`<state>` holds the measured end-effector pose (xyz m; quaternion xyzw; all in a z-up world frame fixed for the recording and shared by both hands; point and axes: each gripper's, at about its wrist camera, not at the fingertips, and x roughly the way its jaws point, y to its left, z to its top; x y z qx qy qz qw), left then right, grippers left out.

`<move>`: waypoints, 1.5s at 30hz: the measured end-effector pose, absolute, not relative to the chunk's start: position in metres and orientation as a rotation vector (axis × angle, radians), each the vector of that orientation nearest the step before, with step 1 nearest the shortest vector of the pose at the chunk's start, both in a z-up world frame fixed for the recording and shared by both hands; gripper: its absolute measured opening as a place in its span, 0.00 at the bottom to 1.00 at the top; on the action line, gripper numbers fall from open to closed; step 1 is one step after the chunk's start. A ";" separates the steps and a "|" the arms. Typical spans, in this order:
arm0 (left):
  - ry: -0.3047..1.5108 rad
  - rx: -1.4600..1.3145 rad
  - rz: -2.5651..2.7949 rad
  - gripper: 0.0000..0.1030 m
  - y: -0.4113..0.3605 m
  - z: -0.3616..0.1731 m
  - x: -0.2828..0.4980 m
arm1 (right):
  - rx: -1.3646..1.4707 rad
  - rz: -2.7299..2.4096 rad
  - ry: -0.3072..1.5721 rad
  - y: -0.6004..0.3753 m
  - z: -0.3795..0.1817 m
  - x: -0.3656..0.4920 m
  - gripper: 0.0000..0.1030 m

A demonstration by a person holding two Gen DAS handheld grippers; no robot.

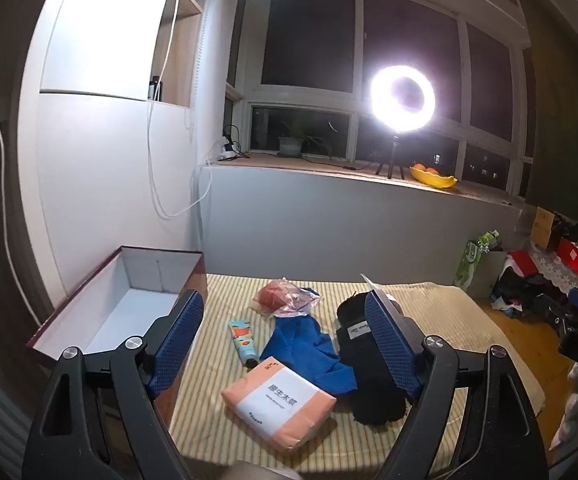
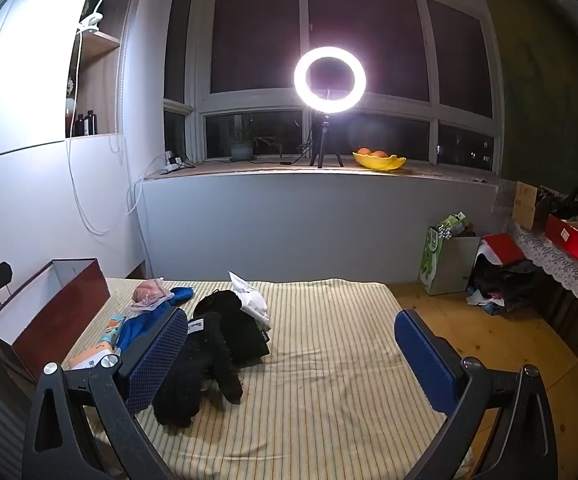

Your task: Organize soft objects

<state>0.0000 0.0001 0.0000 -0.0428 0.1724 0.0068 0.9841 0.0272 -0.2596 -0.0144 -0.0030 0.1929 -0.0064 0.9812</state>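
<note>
The striped yellow mat (image 1: 429,312) covers the work surface, and at its left edge sits the open maroon box (image 1: 129,300), white inside and with nothing visible in it, the likely place for the soft things. On the mat, grouped near the box, lie a black fuzzy garment (image 2: 209,356) with a small white label, a crumpled blue cloth (image 1: 305,344), a peach tissue pack (image 1: 277,404) with a white label, a clear plastic bag holding something pink (image 1: 285,298), a white crumpled piece (image 2: 253,300) behind the black garment, and a small printed tube (image 1: 243,338).

The left gripper (image 1: 289,340) hovers above the pile with its jaws spread wide and nothing between them. The right gripper (image 2: 289,340) is likewise wide open and empty, over bare mat just right of the black garment.

The items overlap, so a grab at the blue cloth could drag the plastic bag or the tube along. The limp black garment may slip or trail from a shallow pinch and catch on the box wall. The tissue pack looks slick and bulky, so it could squirt out of a narrow grip.
</note>
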 end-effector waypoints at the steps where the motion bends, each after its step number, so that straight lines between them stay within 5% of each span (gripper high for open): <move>1: 0.345 -0.087 0.014 0.81 0.000 0.000 0.000 | -0.008 -0.015 0.386 -0.259 -0.014 0.027 0.99; 45: 0.341 -0.105 0.000 0.81 0.003 0.002 0.000 | -0.020 -0.053 0.355 -0.253 -0.008 0.027 0.99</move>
